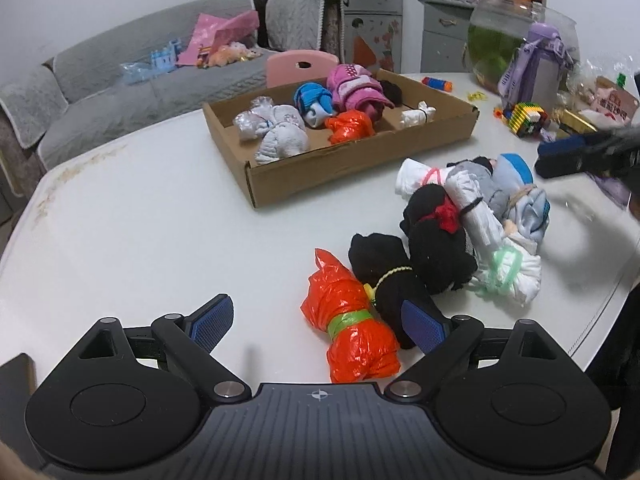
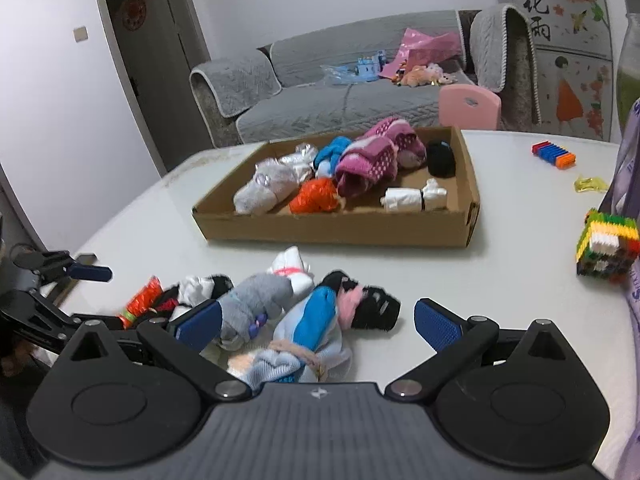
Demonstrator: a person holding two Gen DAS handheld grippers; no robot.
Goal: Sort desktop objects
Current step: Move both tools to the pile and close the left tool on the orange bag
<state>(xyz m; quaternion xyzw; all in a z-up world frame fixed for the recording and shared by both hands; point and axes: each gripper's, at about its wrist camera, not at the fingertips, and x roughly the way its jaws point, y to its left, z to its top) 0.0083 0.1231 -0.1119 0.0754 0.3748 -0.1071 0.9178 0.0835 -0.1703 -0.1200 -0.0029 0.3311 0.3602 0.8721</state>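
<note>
Closest to my left gripper (image 1: pixel 317 321), an orange plastic bundle (image 1: pixel 350 330) tied with a green band lies on the white table (image 1: pixel 140 232), partly between the fingers, which stand wide apart and press on nothing. Just beside it, a black bundle (image 1: pixel 384 276) with a yellow cord touches the orange one, and my right-hand blue pad (image 1: pixel 422 326) sits in front of its near end. Behind these I see the rest of the loose pile: a second black bundle with a red tie (image 1: pixel 436 236), a grey-and-white roll (image 1: pixel 476 204), a white bundle with a green tie (image 1: pixel 512 268) and a blue-and-grey one (image 1: pixel 520 188), all touching.

From my right gripper (image 2: pixel 318 322), likewise spread wide and holding nothing, a blue-and-white bundle (image 2: pixel 312 332) lies between the fingers, with a grey roll (image 2: pixel 256 300) against the left pad and a black piece with pink (image 2: pixel 368 306) just beyond. My left gripper shows at the far left of this view.

Farther back sits the shallow cardboard box (image 1: pixel 348 182), already holding a white bundle (image 1: pixel 276 132), a blue one (image 1: pixel 314 102), an orange one (image 1: pixel 350 126), a pink knitted piece (image 1: pixel 356 90), a black item (image 2: pixel 440 158) and a small white bundle (image 1: pixel 418 116).

To the right on the table stand a block toy (image 2: pixel 608 246), a purple bottle (image 1: pixel 536 64) and a glass jar (image 1: pixel 500 44). A pink chair (image 2: pixel 470 106) and a grey sofa (image 2: pixel 340 92) lie beyond.
</note>
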